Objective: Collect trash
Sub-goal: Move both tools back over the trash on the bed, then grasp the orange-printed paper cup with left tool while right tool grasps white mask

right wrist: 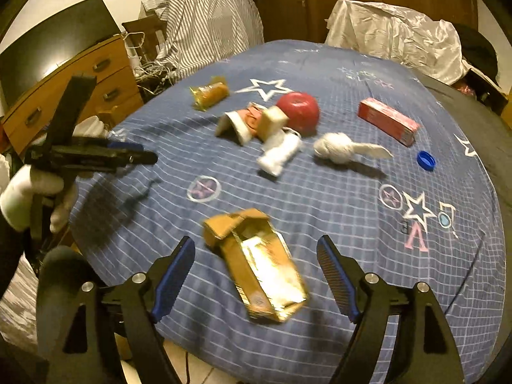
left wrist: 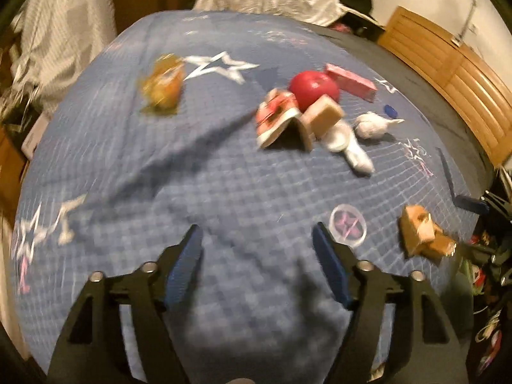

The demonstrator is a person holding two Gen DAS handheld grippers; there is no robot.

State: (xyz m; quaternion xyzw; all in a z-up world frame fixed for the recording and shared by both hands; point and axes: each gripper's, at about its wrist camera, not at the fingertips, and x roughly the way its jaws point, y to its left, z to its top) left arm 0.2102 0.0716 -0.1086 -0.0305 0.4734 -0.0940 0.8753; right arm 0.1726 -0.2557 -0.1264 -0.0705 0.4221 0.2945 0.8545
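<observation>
Trash lies on a blue star-patterned bedspread (right wrist: 320,192). An open gold-lined carton (right wrist: 259,265) lies between my right gripper's (right wrist: 256,256) spread fingers; that gripper is open and empty. The same carton shows at the right in the left wrist view (left wrist: 422,233). My left gripper (left wrist: 257,240) is open and empty over bare bedspread; it also shows from the side in the right wrist view (right wrist: 134,156). Farther back lie a red apple (right wrist: 299,112), a red box (right wrist: 387,121), a folded card wrapper (right wrist: 236,124), a white crumpled tissue (right wrist: 339,148), a white cup (right wrist: 278,155), a blue bottle cap (right wrist: 426,161) and a yellow wrapper (right wrist: 209,92).
A wooden dresser (right wrist: 73,92) stands left of the bed. A striped cloth (right wrist: 208,16) and a white plastic bag (right wrist: 393,32) sit at the bed's far end. A wooden slatted panel (left wrist: 448,73) is at the right in the left wrist view.
</observation>
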